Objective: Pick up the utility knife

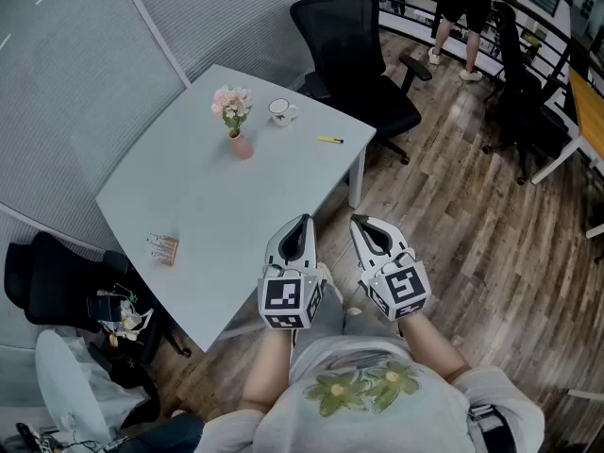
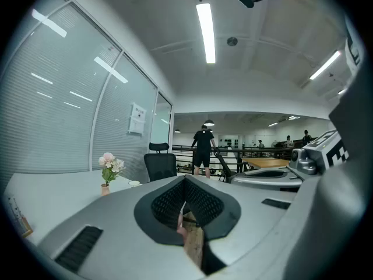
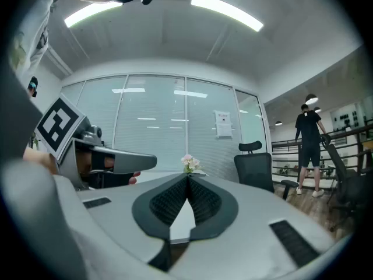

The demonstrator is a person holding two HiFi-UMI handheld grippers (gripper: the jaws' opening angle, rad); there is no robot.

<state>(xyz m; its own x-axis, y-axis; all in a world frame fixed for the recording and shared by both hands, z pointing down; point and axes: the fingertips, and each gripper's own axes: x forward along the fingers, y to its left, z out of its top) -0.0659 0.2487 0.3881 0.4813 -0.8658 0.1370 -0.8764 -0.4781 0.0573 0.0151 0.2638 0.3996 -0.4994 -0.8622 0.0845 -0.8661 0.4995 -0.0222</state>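
Observation:
The utility knife (image 1: 329, 140) is a thin yellow stick lying near the far right edge of the white table (image 1: 226, 215), next to a white cup (image 1: 280, 111). My left gripper (image 1: 304, 221) and right gripper (image 1: 359, 221) are held side by side close to the body, over the table's near corner and well short of the knife. Both are shut with nothing between their tips. In the left gripper view the jaws meet at the left gripper (image 2: 185, 179). The right gripper view shows the same for the right gripper (image 3: 187, 178). Neither gripper view shows the knife.
A small vase of pink flowers (image 1: 234, 121) stands mid-table, and a small brown item (image 1: 166, 249) lies near the left edge. A black office chair (image 1: 354, 59) stands beyond the table. A person (image 1: 464, 22) stands further back on the wooden floor. A bag and clutter (image 1: 113, 314) sit at the lower left.

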